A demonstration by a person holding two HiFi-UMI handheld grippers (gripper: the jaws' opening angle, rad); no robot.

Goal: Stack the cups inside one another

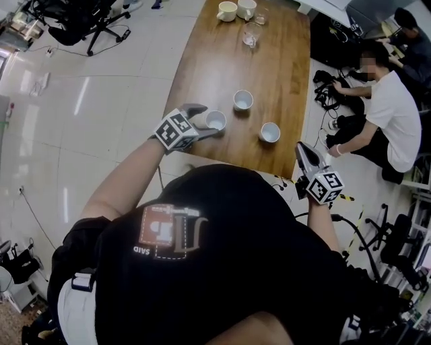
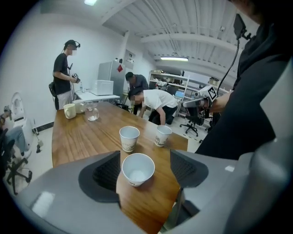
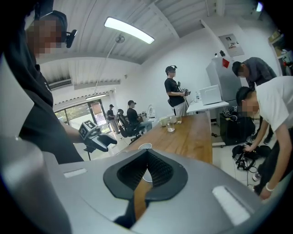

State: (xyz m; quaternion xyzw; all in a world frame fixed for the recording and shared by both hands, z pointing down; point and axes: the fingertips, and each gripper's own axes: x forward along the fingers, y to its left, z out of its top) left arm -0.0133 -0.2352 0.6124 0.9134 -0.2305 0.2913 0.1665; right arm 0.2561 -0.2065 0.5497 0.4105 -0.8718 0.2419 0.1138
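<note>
Three white paper cups stand upright and apart on the wooden table (image 1: 202,60). The nearest cup (image 1: 217,120) (image 2: 138,169) sits between the jaws of my left gripper (image 1: 207,121) (image 2: 145,170), which is open, with a gap showing on each side of the cup. The second cup (image 1: 243,100) (image 2: 129,138) stands beyond it, and the third cup (image 1: 270,132) (image 2: 162,135) is to the right. My right gripper (image 1: 302,149) (image 3: 147,157) hovers off the table's near right corner, shut with nothing in it.
Two mugs (image 1: 227,11) and a glass pitcher (image 1: 252,35) stand at the table's far end. People (image 1: 390,114) crouch on the floor right of the table among bags and cables. An office chair (image 1: 81,20) is at the far left.
</note>
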